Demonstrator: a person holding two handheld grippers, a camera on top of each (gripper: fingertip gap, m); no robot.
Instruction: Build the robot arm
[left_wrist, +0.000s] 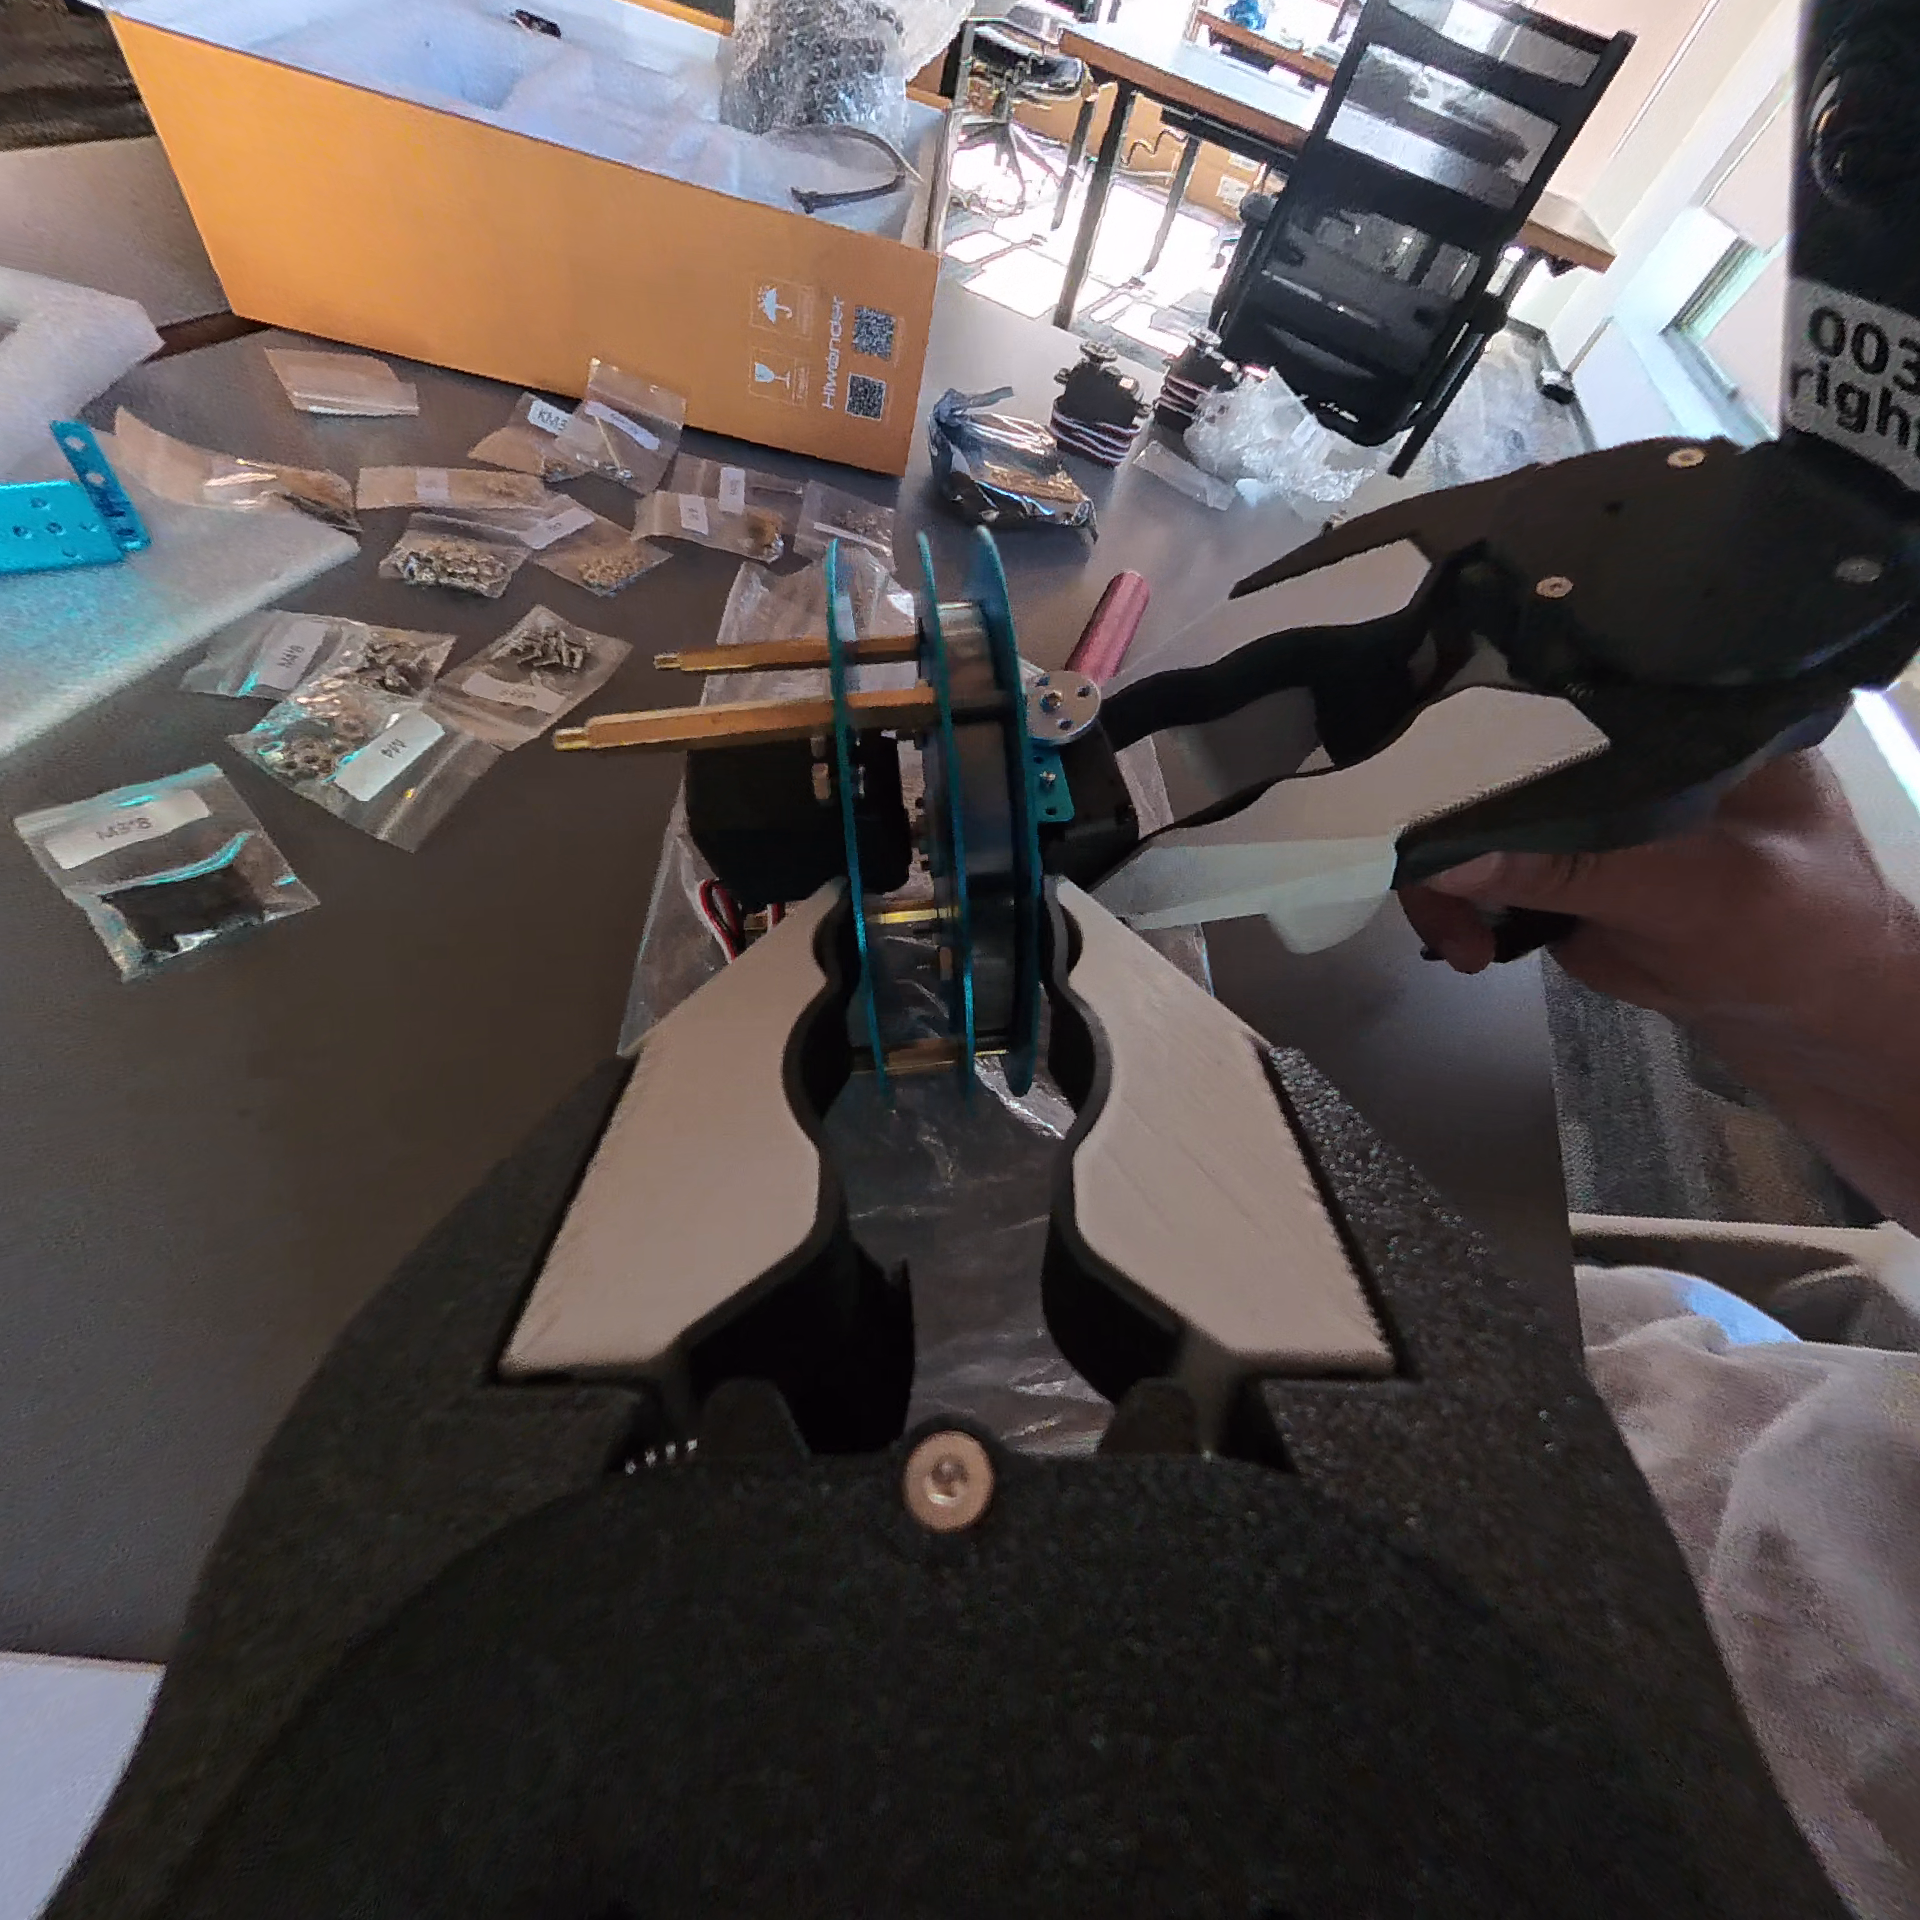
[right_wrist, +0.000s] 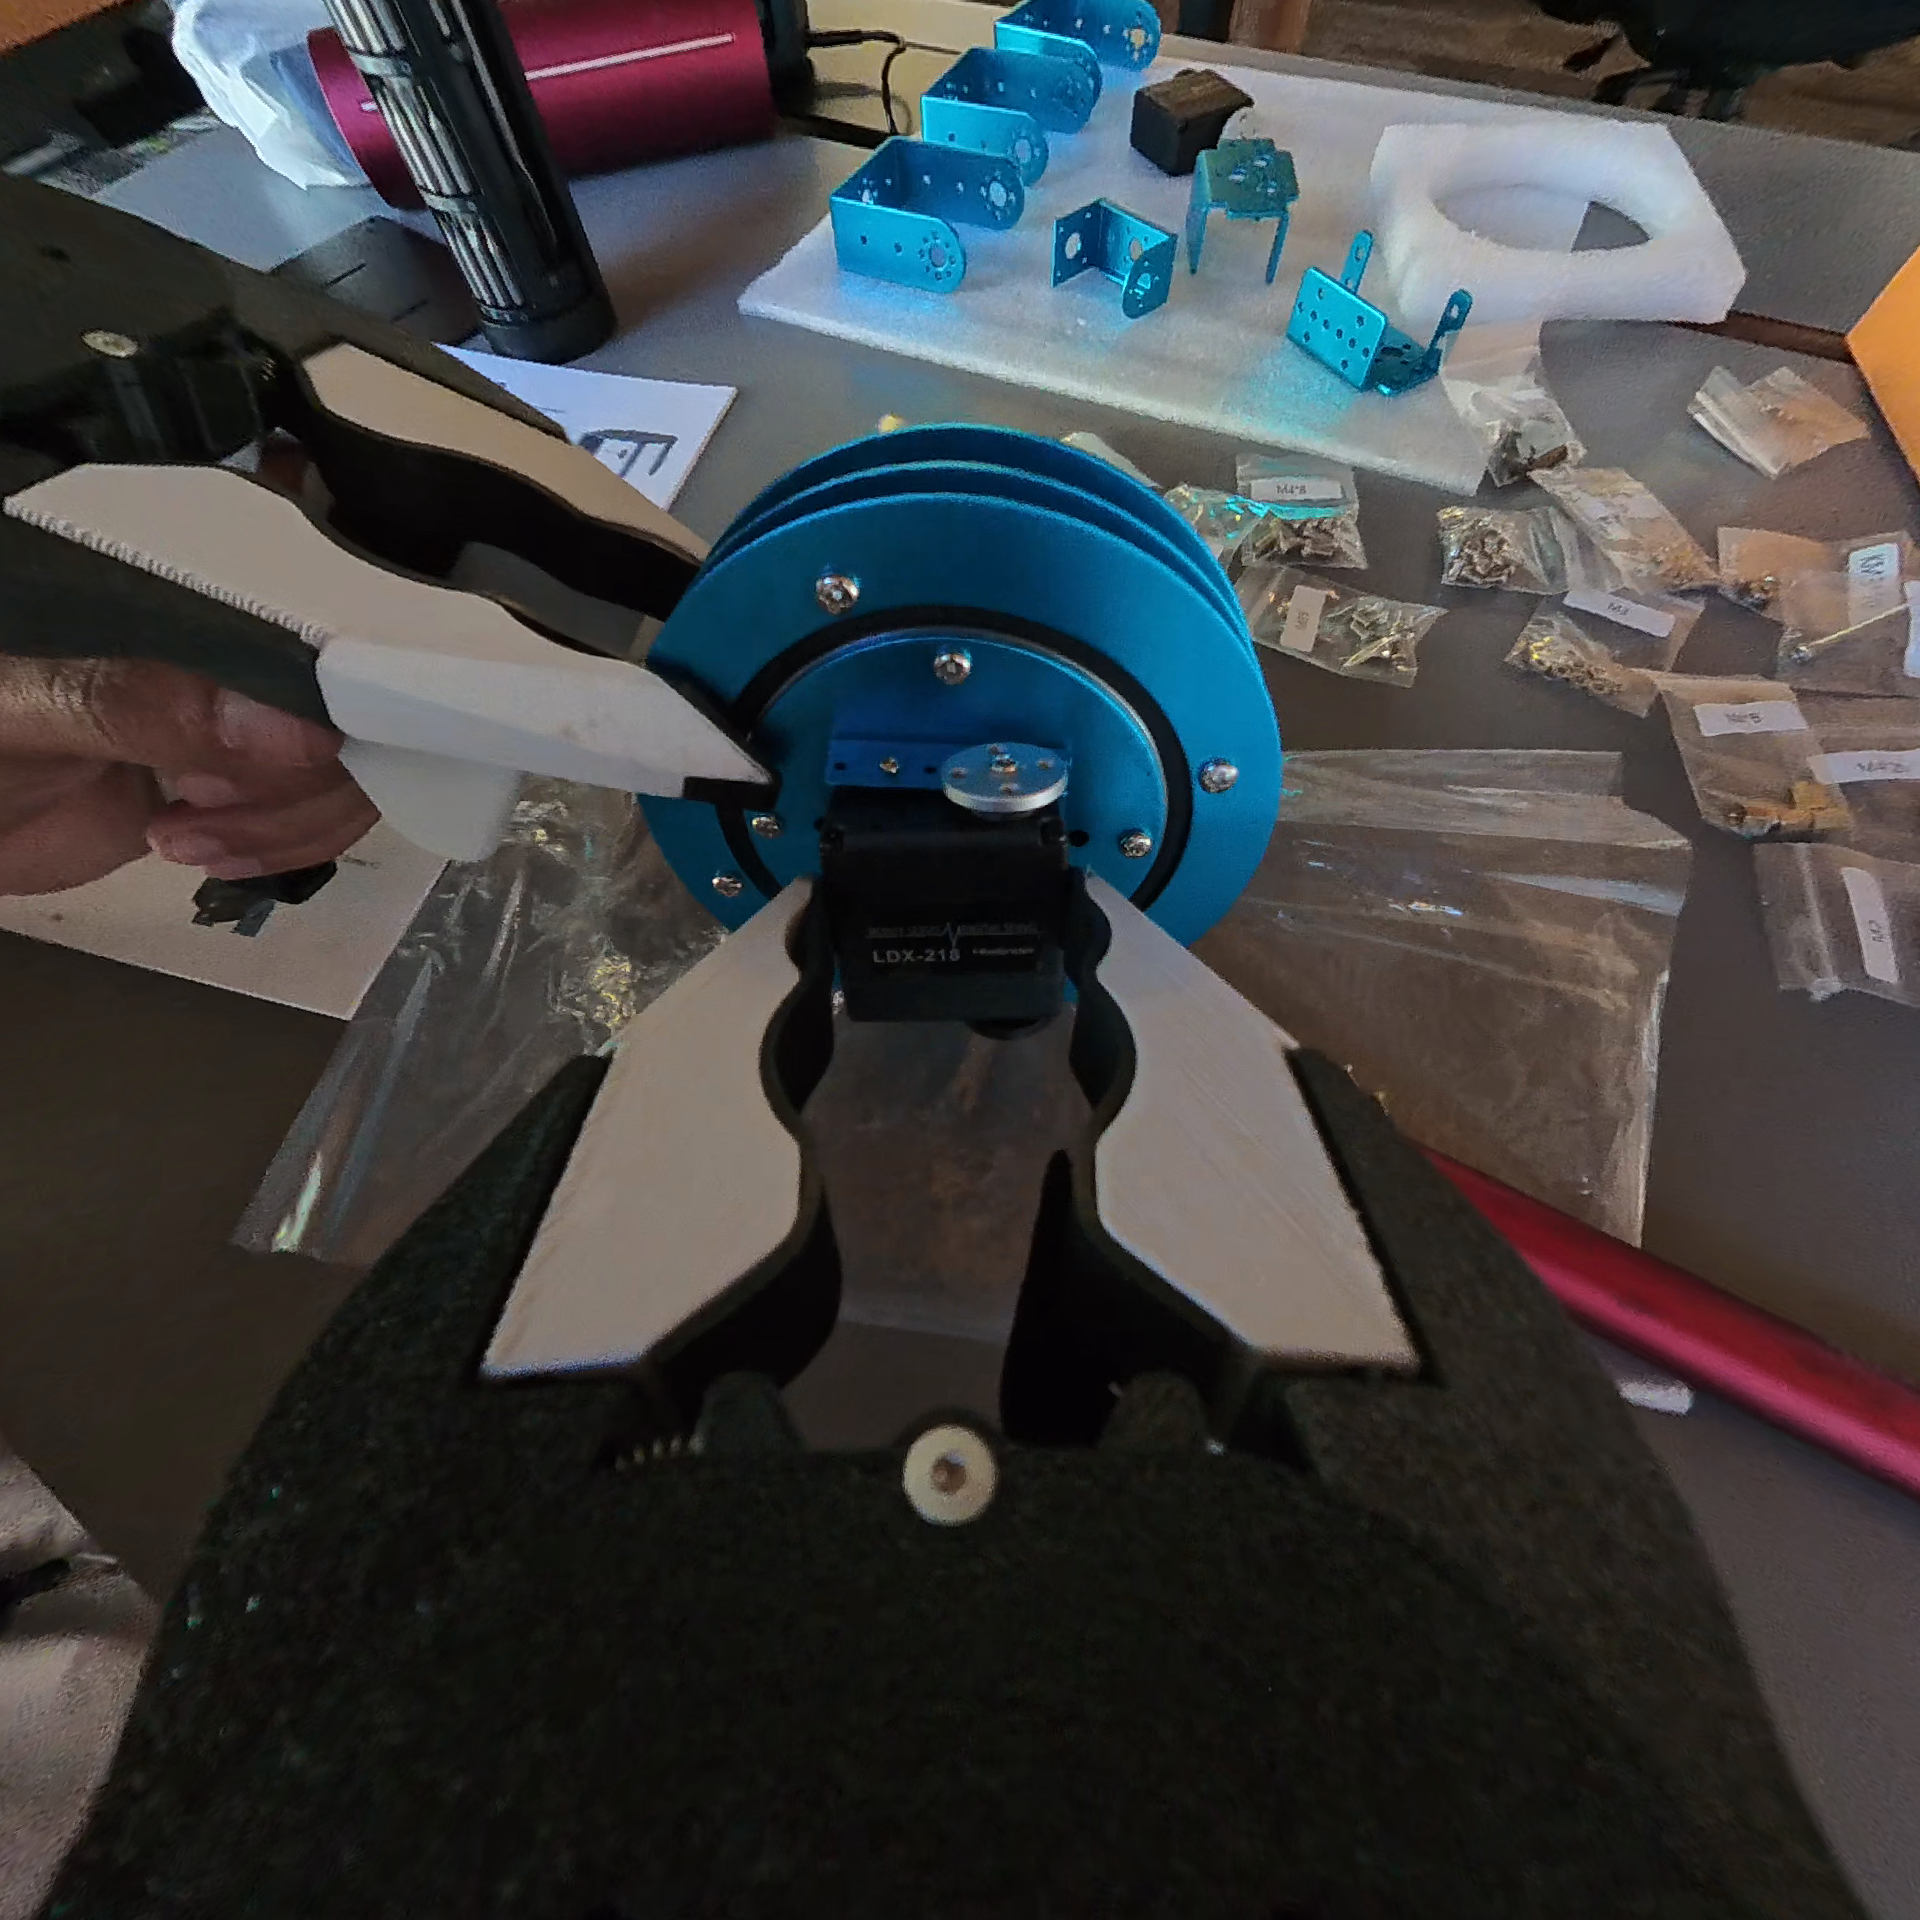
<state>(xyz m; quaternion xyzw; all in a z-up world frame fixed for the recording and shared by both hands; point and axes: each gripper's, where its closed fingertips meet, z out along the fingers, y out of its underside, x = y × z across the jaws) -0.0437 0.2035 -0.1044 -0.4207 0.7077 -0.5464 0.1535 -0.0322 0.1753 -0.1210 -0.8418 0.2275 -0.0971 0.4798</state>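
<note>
Grey bench (right_wrist: 145, 1122) in a sunlit workroom, strewn with kit parts: small clear bags of screws (left_wrist: 343, 743), an open orange cardboard box (left_wrist: 540, 249), blue anodised metal brackets (right_wrist: 904, 213) on a white foam sheet (right_wrist: 1039, 343), a moulded white foam block (right_wrist: 1558, 208), a maroon metal cylinder (right_wrist: 644, 83) and a large clear plastic bag (right_wrist: 1455, 966) lying flat.

At centre stands a round assembly of stacked blue metal discs (right_wrist: 966, 665), on edge, joined by brass standoff posts (left_wrist: 727, 717) that jut out to one side. A black servo motor (right_wrist: 945, 914) with a silver round horn (right_wrist: 1003, 774) is bolted to its face.

The left gripper (left_wrist: 951, 914) straddles the disc stack edge-on, its white fingers (left_wrist: 727, 1091) set narrowly on either side and seemingly pressing the outer discs, so it appears to hold the assembly. The right gripper (right_wrist: 951, 894) comes in at right angles, fingers (right_wrist: 665, 1122) closed on the servo body's two sides. A person's hand (left_wrist: 1662, 914) grips its handle.

Judging from the double grip, steadiness matters most: both holds should stay square to the flat faces, pressure even, so the thin discs neither tilt nor slide along the posts
</note>
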